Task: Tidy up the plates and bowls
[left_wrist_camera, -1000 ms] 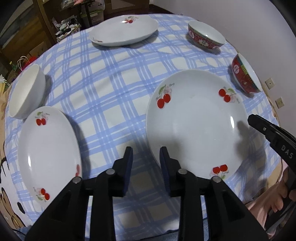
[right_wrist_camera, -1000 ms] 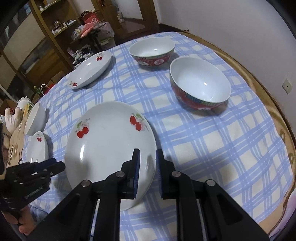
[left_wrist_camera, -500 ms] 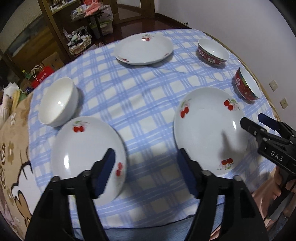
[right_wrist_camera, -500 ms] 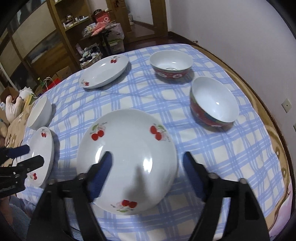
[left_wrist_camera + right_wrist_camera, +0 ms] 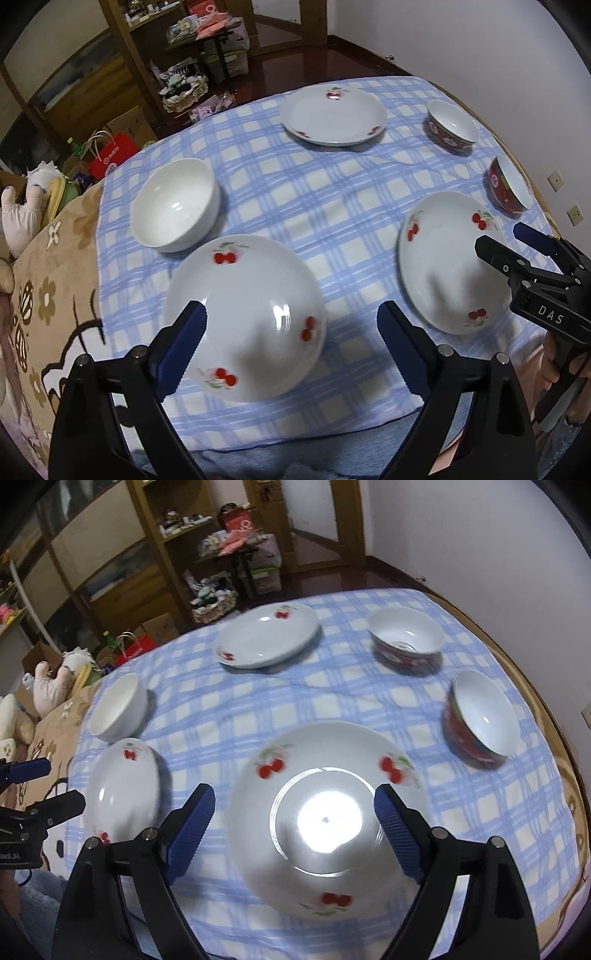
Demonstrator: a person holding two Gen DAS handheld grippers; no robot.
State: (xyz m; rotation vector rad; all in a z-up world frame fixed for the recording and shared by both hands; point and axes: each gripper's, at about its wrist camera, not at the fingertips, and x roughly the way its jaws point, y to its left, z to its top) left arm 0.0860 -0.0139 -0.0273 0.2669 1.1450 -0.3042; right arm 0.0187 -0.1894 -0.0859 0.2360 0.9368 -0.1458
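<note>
Three white plates with red cherry prints and three bowls lie spread over a round tabletop (image 5: pixel 561 738) covered with a blue-and-white checked cloth (image 5: pixel 314 206). We hold a tool in each hand, both angled down over the near edge. Our left tool (image 5: pixel 291 328) has its blue-padded jaws wide apart and opening further, with nothing gripped; the near left plate (image 5: pixel 243 317) lies flat on the cloth below and between them, untouched. Our right tool (image 5: pixel 295 812) is likewise wide and opening, hovering above the near right plate (image 5: pixel 325 812), which rests on the cloth with no pad pressing it. From the left view, that right tool appears at the right edge beside its plate, with part of a hand (image 5: pixel 561 373) behind it. Just beyond the left plate sits a plain white bowl (image 5: pixel 173 205), close to it; we cannot tell whether they touch. At the far side lies the third plate (image 5: pixel 334 116), well apart from the others. Two red-patterned bowls stand to the right: one far (image 5: pixel 406 640), one nearer (image 5: pixel 480 720) and beside the right plate. A brown patterned blanket (image 5: pixel 44 295) covers the tabletop's left edge. Wooden shelves (image 5: pixel 122 565) and clutter fill the room behind.
</note>
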